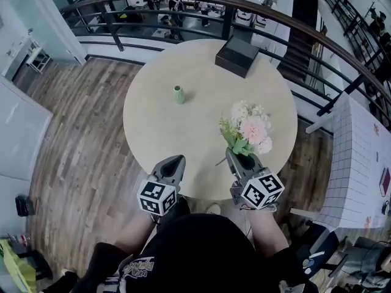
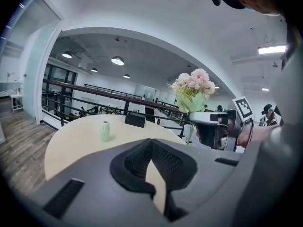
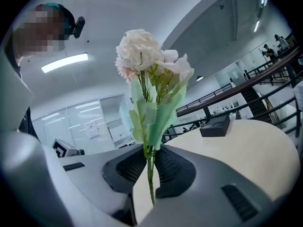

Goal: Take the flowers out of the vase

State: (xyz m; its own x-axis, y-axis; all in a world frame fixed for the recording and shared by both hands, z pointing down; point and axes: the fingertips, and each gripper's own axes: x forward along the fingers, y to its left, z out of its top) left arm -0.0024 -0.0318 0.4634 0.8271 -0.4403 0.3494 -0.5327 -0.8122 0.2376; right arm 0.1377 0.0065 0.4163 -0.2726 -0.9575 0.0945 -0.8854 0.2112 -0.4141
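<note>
Now my right tool (image 3: 151, 151) pinches the flowers (image 3: 147, 53) low on their stems, sparing the blooms above it, well apart from the vase (image 1: 178, 94) ahead; my left tool (image 2: 152, 143) is pressed together, empty.

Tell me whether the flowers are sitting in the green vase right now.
No, the right gripper clamps the flowers by their stems, while the vase stands empty farther out on the table.

- Round pale table (image 1: 160, 140): standing on a wood-plank floor (image 1: 79, 145).
- Black box (image 1: 237, 56): lying near the table's far edge.
- Dark curved railing (image 1: 227, 17): running behind the table.
- White gridded sheet (image 1: 360, 157): lying at the right.
- Round ceiling lamps (image 2: 117, 60): glowing overhead.
</note>
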